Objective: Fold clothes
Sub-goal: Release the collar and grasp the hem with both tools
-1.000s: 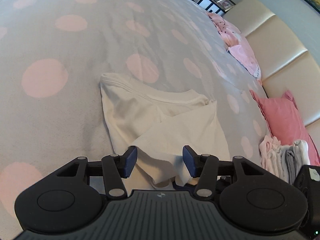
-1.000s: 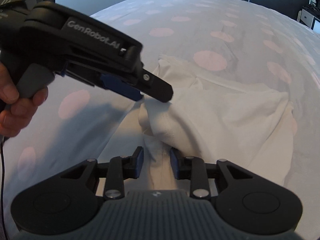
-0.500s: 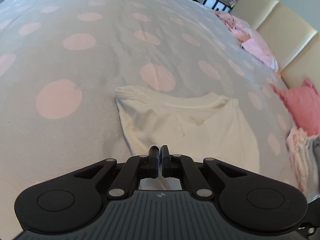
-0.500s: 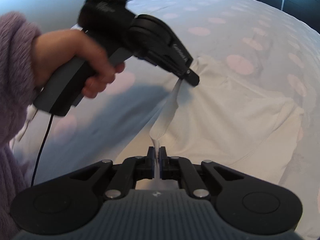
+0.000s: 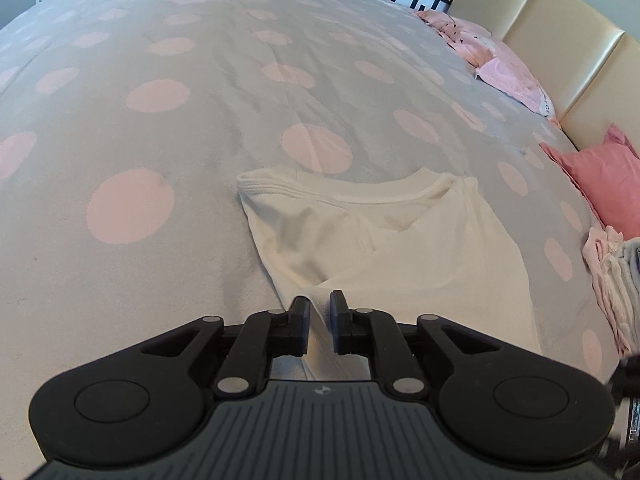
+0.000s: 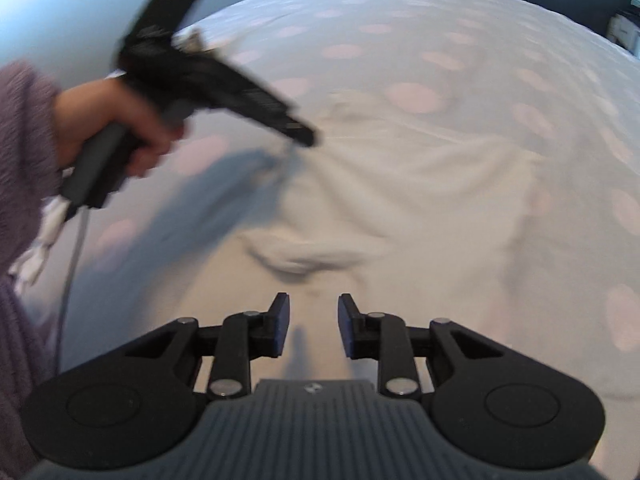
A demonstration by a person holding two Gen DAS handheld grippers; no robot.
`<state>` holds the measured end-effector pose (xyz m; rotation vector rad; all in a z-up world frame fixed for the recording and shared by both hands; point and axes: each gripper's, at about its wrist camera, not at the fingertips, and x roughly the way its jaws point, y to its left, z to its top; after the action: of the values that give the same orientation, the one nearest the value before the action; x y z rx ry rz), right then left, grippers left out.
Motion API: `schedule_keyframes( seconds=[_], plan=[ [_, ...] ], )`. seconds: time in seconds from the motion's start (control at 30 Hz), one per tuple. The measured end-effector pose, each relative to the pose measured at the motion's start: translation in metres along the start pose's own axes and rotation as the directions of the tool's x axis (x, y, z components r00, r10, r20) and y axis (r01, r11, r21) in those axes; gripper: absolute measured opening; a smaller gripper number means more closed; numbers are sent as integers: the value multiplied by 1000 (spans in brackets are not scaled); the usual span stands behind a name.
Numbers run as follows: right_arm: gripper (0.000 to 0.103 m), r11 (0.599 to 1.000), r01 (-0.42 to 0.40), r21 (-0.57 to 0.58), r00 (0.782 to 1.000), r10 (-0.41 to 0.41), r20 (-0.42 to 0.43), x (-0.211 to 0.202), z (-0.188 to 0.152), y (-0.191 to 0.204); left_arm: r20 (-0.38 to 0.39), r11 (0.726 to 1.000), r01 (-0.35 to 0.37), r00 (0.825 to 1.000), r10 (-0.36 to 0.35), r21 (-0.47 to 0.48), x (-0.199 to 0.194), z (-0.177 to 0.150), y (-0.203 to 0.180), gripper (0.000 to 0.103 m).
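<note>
Left wrist view: the left gripper [image 5: 319,312] has just been opening, its jaws now a narrow gap with a fold of the white T-shirt [image 5: 400,248] between them. If that edge snags on a pad, the fold could drag out of line.

Right wrist view: the right gripper [image 6: 313,326] has just been opening too — nothing between its 2 fingers. The shirt lies on the polka-dot bedspread [image 6: 440,60], half folded, cream, creased.
</note>
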<state>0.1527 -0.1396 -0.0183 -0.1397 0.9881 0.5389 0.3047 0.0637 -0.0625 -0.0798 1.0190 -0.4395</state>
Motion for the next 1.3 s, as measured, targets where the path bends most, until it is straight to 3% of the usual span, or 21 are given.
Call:
schedule_keyframes(
  seconds=[0.03,0.1,0.17,0.27,0.33,0.4,0.53,0.67,0.83,0.97,1.03,1.07,1.13,1.23,1.3],
  plan=[
    [30,999,35,29,999,-35,4,-1,-2,-11,-1,1000,-7,1000,7,3,-3,-1,-1,16],
    [30,992,91,92,996,-92,9,-3,-8,-33,5,999,-28,1000,28,22,-9,-3,-4,35],
    [30,983,98,155,995,-101,11,-6,-16,-48,5,999,-37,999,37,32,-16,-7,-4,45],
    [32,978,78,193,996,-83,18,-8,-24,-57,-26,1000,-9,1000,9,12,-23,-17,-1,45],
    [44,979,49,197,999,-52,9,-5,-28,-54,-60,1000,20,998,-20,-11,-27,-29,1,45],
    [47,982,27,188,1000,-26,-8,-3,-35,-50,-90,999,50,995,-52,-18,-34,-45,-1,45],
    [47,982,25,190,999,-19,-33,-10,-56,-47,-129,992,123,984,-125,-27,-51,-85,-10,45],
    [45,959,-15,282,999,28,-44,-16,-80,-55,-161,982,180,969,-186,-46,-65,-125,-26,45],
    [32,909,-73,411,994,100,-46,-24,-114,-61,-177,976,197,961,-212,-97,-72,-166,-38,44],
    [16,881,-106,461,988,144,-48,-28,-140,-54,-143,987,144,978,-153,-72,-76,-187,-46,37],
    [4,877,-102,469,990,136,-40,-30,-149,-50,-114,990,116,986,-124,-79,-79,-192,-46,20],
    [3,875,-92,475,992,122,-34,-32,-151,-49,-98,990,112,988,-121,-90,-81,-195,-44,4],
    [1,876,-61,478,996,84,-29,-37,-154,-47,-71,989,84,993,-93,-121,-86,-201,-37,1],
    [0,891,-3,453,999,21,-33,-43,-158,-46,-48,995,-26,999,21,-100,-96,-207,-30,0],
    [1,888,-14,461,999,30,-28,-44,-161,-48,-46,990,-1,999,-6,-138,-101,-210,-21,0]
  ],
)
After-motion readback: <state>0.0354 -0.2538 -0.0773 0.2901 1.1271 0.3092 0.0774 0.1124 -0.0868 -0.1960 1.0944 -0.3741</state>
